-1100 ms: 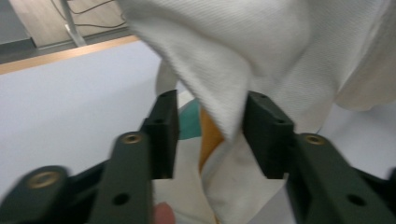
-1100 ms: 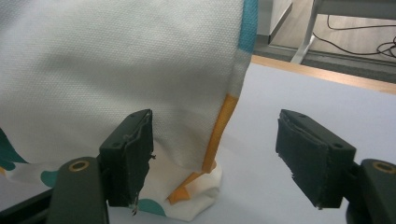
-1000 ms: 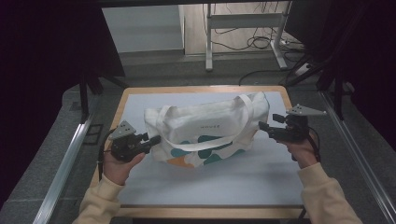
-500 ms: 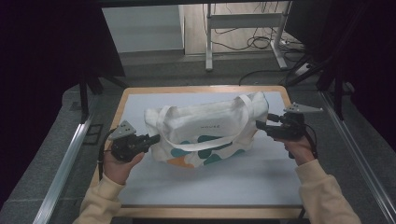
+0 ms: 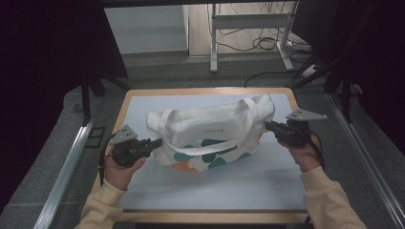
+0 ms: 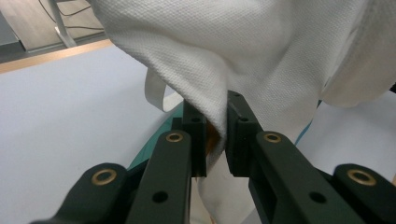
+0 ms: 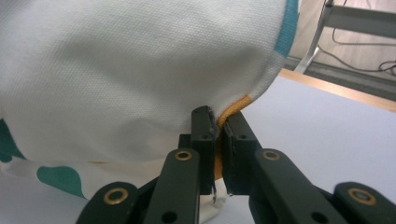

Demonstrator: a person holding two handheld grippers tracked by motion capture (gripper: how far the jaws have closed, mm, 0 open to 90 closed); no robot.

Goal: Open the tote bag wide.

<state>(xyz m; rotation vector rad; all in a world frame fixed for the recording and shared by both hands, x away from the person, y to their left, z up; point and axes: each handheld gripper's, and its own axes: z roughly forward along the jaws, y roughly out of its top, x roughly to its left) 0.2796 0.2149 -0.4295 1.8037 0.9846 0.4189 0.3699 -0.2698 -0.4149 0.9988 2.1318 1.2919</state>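
1. High view: tote bag (image 5: 210, 136) lies mid-worktop (image 5: 143, 102), long axis nine to three o'clock.
2. Left hand-held gripper (image 5: 155, 142) has just clamped its nine o'clock end.
3. Right hand-held gripper (image 5: 268, 125) has just pinched the three o'clock corner; both equally near.

Bare white mat (image 5: 229, 188) in front of the tote bag (image 5: 210, 136) — open passage between both forearms
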